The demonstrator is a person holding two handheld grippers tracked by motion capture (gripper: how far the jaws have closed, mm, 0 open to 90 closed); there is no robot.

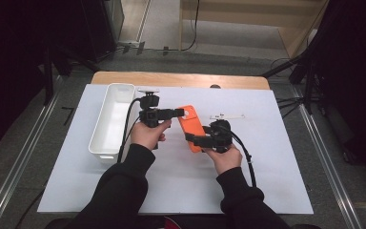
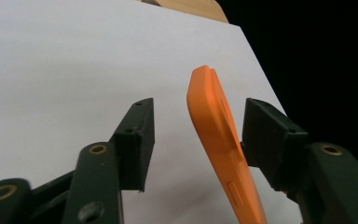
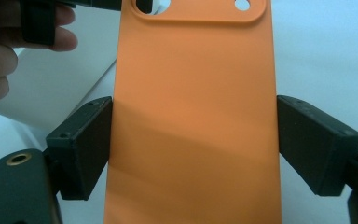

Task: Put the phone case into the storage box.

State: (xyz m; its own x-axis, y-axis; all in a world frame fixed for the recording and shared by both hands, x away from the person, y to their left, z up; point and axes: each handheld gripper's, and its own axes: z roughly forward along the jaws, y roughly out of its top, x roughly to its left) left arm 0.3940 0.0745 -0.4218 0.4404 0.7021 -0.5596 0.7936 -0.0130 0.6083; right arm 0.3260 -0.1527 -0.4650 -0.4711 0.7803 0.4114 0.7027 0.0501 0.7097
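An orange phone case is held off the white-covered table, its camera cut-outs at the far end. My right gripper is shut on it across its width; in the right gripper view both pads press the long edges of the case on either side of the gripper's middle. My left gripper comes in from the left at the case's far end. In the left gripper view the case stands edge-on between the jaws, close against the right pad, with a clear gap to the left pad.
A long white bin lies at the left of the white sheet. A thin white strip lies to the right of the case. The wooden table edge shows at the back. Black stands flank the table.
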